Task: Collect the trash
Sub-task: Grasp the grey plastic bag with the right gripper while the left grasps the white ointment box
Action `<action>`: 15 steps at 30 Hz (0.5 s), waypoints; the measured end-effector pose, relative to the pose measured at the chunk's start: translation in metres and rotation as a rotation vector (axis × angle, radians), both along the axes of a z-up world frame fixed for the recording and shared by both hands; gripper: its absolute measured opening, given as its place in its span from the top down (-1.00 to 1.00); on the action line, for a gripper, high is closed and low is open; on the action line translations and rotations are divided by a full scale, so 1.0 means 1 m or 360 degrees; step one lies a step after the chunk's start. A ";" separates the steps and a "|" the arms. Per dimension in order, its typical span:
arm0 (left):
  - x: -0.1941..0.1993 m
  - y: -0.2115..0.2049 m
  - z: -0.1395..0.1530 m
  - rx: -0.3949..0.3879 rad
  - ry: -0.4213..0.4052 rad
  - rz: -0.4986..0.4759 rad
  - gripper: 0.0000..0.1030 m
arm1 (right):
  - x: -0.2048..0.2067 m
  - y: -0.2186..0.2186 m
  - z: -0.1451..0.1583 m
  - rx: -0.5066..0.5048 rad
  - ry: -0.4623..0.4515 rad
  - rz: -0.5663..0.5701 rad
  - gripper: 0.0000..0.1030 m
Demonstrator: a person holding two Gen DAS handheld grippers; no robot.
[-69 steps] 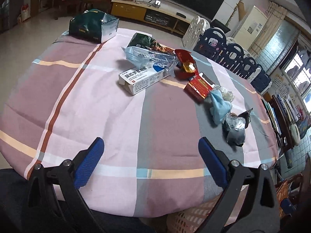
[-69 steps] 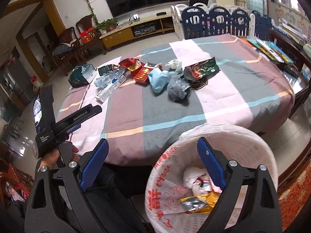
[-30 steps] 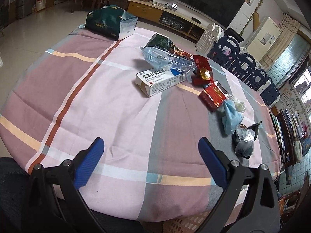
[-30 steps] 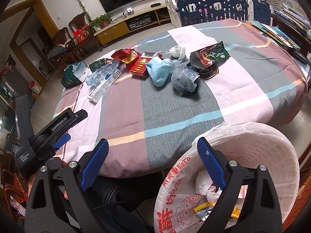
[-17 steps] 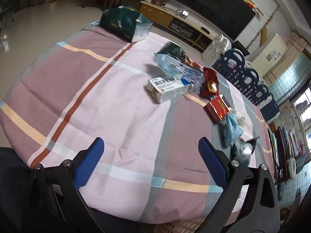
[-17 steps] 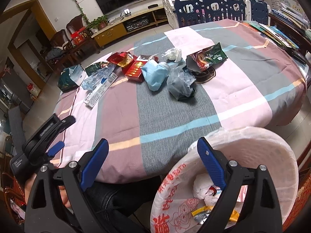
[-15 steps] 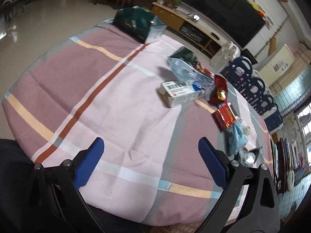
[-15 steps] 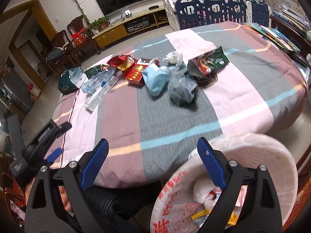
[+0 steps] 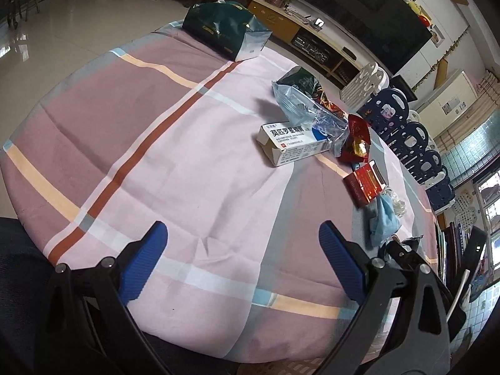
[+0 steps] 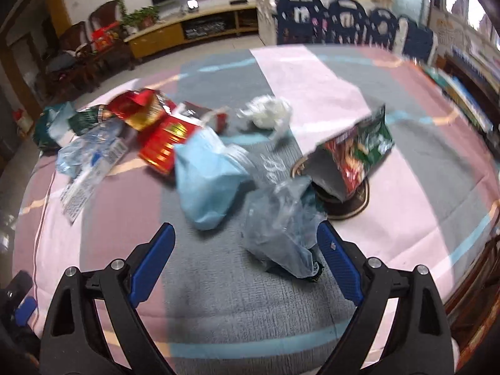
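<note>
Your right gripper (image 10: 245, 253) hangs spread and empty over the crumpled clear plastic bag (image 10: 279, 231) lying on the tablecloth (image 10: 218, 287) just ahead, light, limp and probably slippery, so pinch its bunched middle; your left gripper (image 9: 242, 250) is likewise spread, holding nothing.

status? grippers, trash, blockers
Both grippers open, empty: left, right. Right over table, nearest the grey plastic bag, beside the blue mask. Trash on the tablecloth untouched. Nothing blocking.
</note>
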State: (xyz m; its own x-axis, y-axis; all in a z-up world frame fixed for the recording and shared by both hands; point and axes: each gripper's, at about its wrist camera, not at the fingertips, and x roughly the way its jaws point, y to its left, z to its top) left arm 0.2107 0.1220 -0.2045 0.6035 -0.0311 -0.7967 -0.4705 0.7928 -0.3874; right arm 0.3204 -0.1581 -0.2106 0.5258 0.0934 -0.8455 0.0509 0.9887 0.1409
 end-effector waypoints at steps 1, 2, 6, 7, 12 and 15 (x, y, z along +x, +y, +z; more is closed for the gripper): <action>0.002 -0.002 -0.001 0.0001 0.0006 -0.0015 -0.88 | 0.000 -0.002 -0.002 0.0015 -0.0006 -0.0003 -0.36; 0.004 -0.003 -0.002 0.0002 0.0013 -0.0025 -0.88 | 0.000 -0.002 -0.004 0.0028 0.0004 0.0035 -0.09; 0.012 0.002 -0.001 0.0013 -0.0040 -0.0002 -0.88 | -0.013 0.004 -0.004 0.0086 0.0039 0.0171 0.62; 0.018 0.004 0.001 0.0043 -0.0047 0.0018 -0.88 | -0.021 0.006 0.000 0.0103 0.0023 0.0210 0.63; 0.085 0.005 -0.002 0.0321 0.0061 -0.0147 -0.88 | -0.068 0.008 0.022 0.0178 -0.0074 0.0325 0.64; 0.126 0.003 -0.016 0.0299 0.0149 -0.0312 -0.89 | -0.088 0.004 0.025 0.0209 -0.0070 0.0324 0.64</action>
